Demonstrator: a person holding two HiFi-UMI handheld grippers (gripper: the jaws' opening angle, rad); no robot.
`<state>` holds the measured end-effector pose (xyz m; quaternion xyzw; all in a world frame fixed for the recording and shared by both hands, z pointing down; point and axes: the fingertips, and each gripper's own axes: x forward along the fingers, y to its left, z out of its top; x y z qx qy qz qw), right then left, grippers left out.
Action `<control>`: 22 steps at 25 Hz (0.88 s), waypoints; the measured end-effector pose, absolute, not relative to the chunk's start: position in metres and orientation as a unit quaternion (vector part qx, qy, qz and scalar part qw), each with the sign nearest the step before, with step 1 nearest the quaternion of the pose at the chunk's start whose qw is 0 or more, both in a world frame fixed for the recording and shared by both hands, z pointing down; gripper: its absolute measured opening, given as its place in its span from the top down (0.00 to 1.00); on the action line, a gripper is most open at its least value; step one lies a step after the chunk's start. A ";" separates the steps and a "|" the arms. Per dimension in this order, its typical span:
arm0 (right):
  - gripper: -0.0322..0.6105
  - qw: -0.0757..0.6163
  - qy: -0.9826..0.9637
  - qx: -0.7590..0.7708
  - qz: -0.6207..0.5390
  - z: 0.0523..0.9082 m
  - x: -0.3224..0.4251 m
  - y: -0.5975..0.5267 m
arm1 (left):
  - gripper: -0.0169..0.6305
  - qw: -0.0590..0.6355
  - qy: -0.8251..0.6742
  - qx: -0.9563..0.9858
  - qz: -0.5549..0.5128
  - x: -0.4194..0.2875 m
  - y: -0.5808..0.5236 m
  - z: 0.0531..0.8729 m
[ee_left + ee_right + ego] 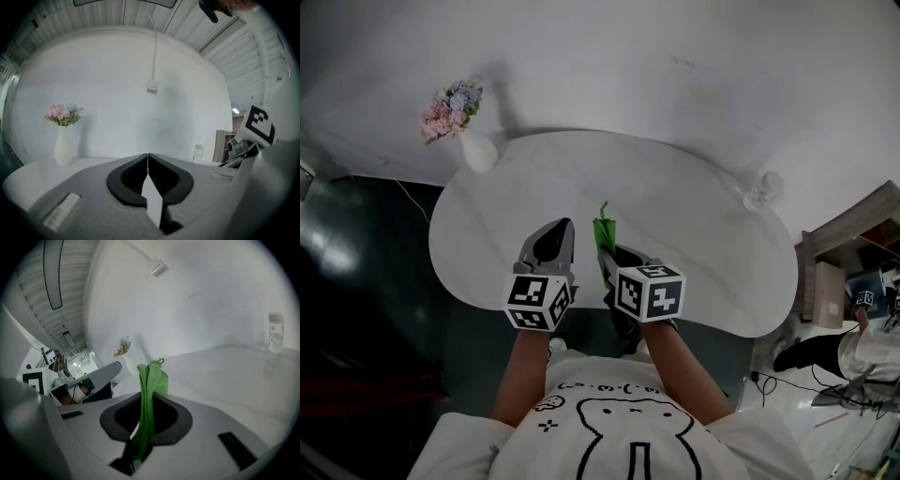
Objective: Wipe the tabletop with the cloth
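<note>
A green cloth [605, 228] stands folded between the jaws of my right gripper [607, 251], which is shut on it above the near middle of the white oval table [694, 216]. In the right gripper view the cloth [151, 378] sticks up out of the closed jaws of the gripper [147, 401], its loop at the top. My left gripper [554, 242] hovers just to the left of it, a little apart. In its own view the left gripper [148, 159] has its jaws pressed together with nothing between them.
A white vase of pink and blue flowers [473, 145] stands at the table's far left edge. A small clear bottle [762, 190] stands near the far right edge. A wooden shelf [848, 253] and a seated person [862, 352] are to the right of the table.
</note>
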<state>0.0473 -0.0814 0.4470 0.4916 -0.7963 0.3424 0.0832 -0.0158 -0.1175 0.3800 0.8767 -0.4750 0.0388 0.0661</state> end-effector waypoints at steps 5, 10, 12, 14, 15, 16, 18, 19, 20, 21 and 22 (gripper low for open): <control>0.88 0.075 -0.790 0.507 0.337 0.446 0.086 -0.078 | 0.95 0.065 -0.466 0.881 0.041 0.019 -0.114 0.384; 0.88 0.061 -0.774 0.531 0.340 0.447 0.136 -0.077 | 0.95 0.062 -0.444 0.893 0.044 0.066 -0.110 0.387; 0.88 0.054 -0.767 0.539 0.343 0.448 0.155 -0.076 | 0.95 0.061 -0.435 0.897 0.044 0.085 -0.108 0.389; 0.88 0.052 -0.762 0.543 0.350 0.450 0.172 -0.074 | 0.95 0.061 -0.428 0.901 0.044 0.103 -0.106 0.391; 0.88 0.053 -0.759 0.543 0.355 0.452 0.180 -0.072 | 0.95 0.062 -0.425 0.902 0.045 0.112 -0.105 0.393; 0.88 0.056 -0.757 0.543 0.360 0.454 0.187 -0.069 | 0.95 0.063 -0.421 0.904 0.045 0.120 -0.103 0.395; 0.88 0.062 -0.752 0.544 0.367 0.457 0.201 -0.064 | 0.95 0.067 -0.415 0.906 0.047 0.134 -0.098 0.398; 0.88 0.063 -0.750 0.546 0.368 0.458 0.207 -0.062 | 0.95 0.068 -0.412 0.908 0.047 0.140 -0.096 0.400; 0.88 0.064 -0.747 0.549 0.370 0.459 0.214 -0.059 | 0.95 0.068 -0.408 0.909 0.048 0.146 -0.094 0.402; 0.88 0.063 -0.744 0.552 0.372 0.459 0.222 -0.056 | 0.95 0.068 -0.405 0.911 0.050 0.152 -0.092 0.403; 0.88 0.063 -0.740 0.555 0.375 0.460 0.230 -0.053 | 0.95 0.068 -0.401 0.912 0.052 0.158 -0.090 0.404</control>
